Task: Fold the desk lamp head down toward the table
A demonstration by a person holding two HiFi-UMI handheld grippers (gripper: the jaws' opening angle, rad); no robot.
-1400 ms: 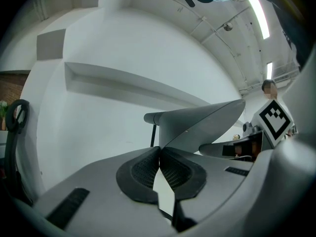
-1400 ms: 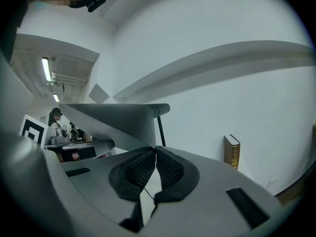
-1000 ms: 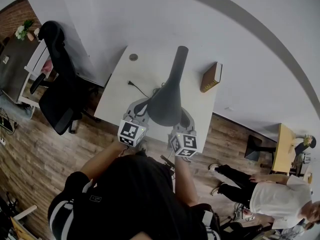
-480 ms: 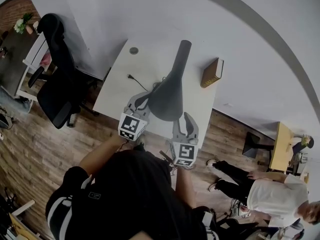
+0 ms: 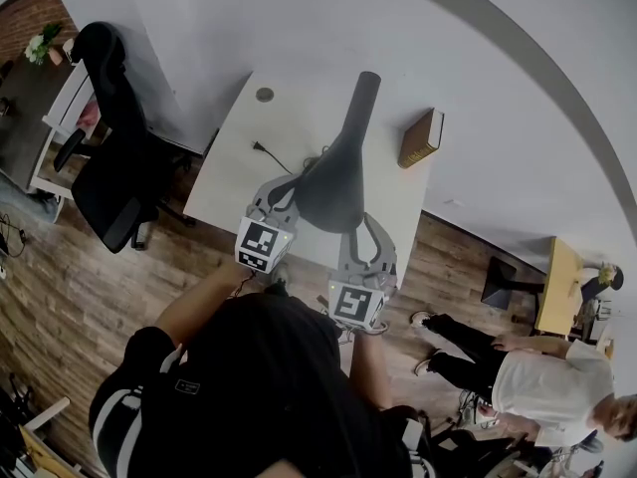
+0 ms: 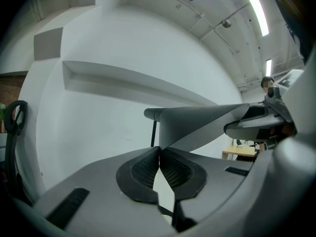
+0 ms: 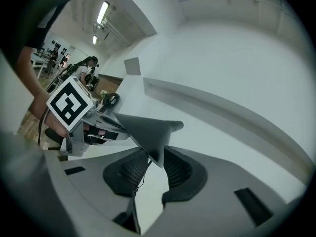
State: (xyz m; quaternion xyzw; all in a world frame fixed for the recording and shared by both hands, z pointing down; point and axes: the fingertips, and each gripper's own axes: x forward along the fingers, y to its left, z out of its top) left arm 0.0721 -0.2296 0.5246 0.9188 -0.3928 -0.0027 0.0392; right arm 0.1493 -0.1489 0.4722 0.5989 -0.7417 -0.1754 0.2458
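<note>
A dark grey desk lamp stands on the white table (image 5: 234,182). Its cone-shaped head (image 5: 333,182) widens toward me from a narrow neck (image 5: 363,93). My left gripper (image 5: 282,189) is shut on the head's left rim. In the left gripper view the pads (image 6: 148,169) meet at the edge of the lamp head (image 6: 197,125). My right gripper (image 5: 365,225) is at the head's near right rim. Its jaws are closing, and the lamp head's edge (image 7: 148,130) hangs in the gap of the right gripper (image 7: 153,164) with the pads apart.
A brown book (image 5: 420,137) stands on the table's right side. A black plug and cord (image 5: 264,155) lie left of the lamp. A black office chair (image 5: 119,167) is at the left. Another person (image 5: 547,386) sits at the lower right.
My right gripper has opened, rolled, and drawn back a little toward me, off the lamp head's right rim. The left gripper has stayed where it was.
</note>
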